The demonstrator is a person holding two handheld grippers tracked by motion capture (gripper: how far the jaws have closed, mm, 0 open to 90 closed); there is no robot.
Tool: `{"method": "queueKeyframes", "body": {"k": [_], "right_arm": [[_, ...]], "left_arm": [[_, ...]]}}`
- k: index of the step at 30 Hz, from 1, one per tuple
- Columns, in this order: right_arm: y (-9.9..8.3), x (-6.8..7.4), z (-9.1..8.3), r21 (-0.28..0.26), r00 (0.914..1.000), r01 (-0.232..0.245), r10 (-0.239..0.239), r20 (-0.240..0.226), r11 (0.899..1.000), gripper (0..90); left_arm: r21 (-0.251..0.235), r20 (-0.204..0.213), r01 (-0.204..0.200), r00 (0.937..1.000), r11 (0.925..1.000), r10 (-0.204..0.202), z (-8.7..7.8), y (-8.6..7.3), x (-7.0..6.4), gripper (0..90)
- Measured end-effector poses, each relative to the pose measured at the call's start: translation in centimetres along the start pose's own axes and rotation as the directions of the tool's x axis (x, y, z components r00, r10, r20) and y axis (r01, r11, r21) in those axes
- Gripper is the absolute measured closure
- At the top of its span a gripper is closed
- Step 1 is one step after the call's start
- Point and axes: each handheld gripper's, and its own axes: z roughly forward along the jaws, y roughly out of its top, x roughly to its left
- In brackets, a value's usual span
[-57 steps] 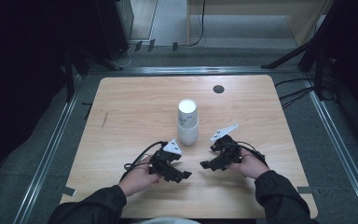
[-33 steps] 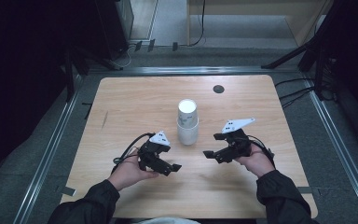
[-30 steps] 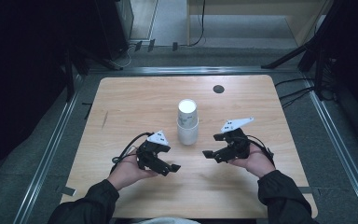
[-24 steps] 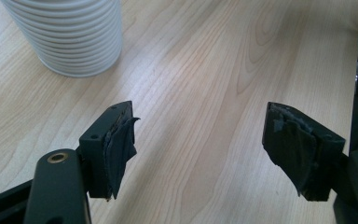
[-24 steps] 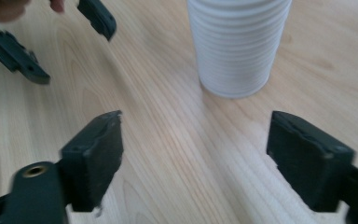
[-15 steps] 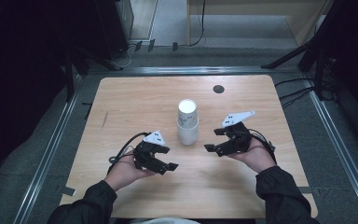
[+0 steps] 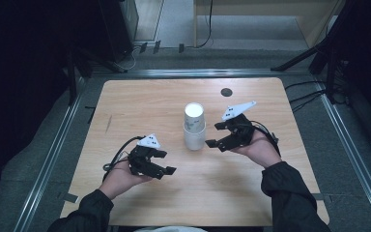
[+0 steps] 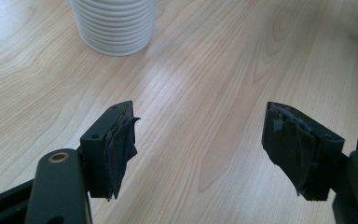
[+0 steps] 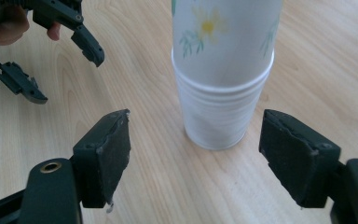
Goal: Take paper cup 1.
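Since the earlier frame, the right tongs (image 7: 212, 137) have crept up toward the stack of paper cups (image 7: 194, 126), while the left tongs (image 7: 167, 163) slid back toward the person, down and left. Both sets are spread wide with nothing between them. Cups stand upright mid-tabletop (image 7: 140, 101), a flowered one nested in a plain white one. Right tongs sit just beside the stack, not touching; left tongs are nearby, well short of it.
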Motion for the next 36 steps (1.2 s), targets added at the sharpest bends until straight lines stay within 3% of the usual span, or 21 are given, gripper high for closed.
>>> {"method": "queueKeyframes", "body": {"k": [3,7,18,27,36], "right_arm": [[1.8,-0.4,0.1,0.03,0.9996,0.022,-0.023,0.017,0.999,23.3],[2.9,-0.9,0.4,0.059,0.9996,0.015,-0.016,0.021,0.998,23.3],[6.9,-1.4,3.2,0.156,0.9972,0.071,-0.074,0.013,0.985,21.5],[7.6,-1.0,4.7,0.179,0.9963,0.076,-0.082,0.026,0.981,24.4],[7.3,-1.1,4.3,0.176,0.9969,0.061,-0.069,0.038,0.983,28.8]], "left_arm": [[-0.002,-0.011,0.009,0.9999,1.0,-0.009,-0.4,-0.3,0.0,26.2],[0.005,-0.014,0.009,0.9999,1.0,-0.009,-0.5,-0.6,-0.1,26.2],[0.019,-0.017,0.008,0.9998,0.9998,-0.008,-0.8,-1.3,-0.3,26.2],[0.046,-0.012,-0.019,0.9997,0.9988,0.02,-0.4,-1.5,-0.7,26.3],[0.053,-0.011,-0.029,0.9995,0.9982,0.029,-0.2,-1.4,-0.7,26.3]]}}
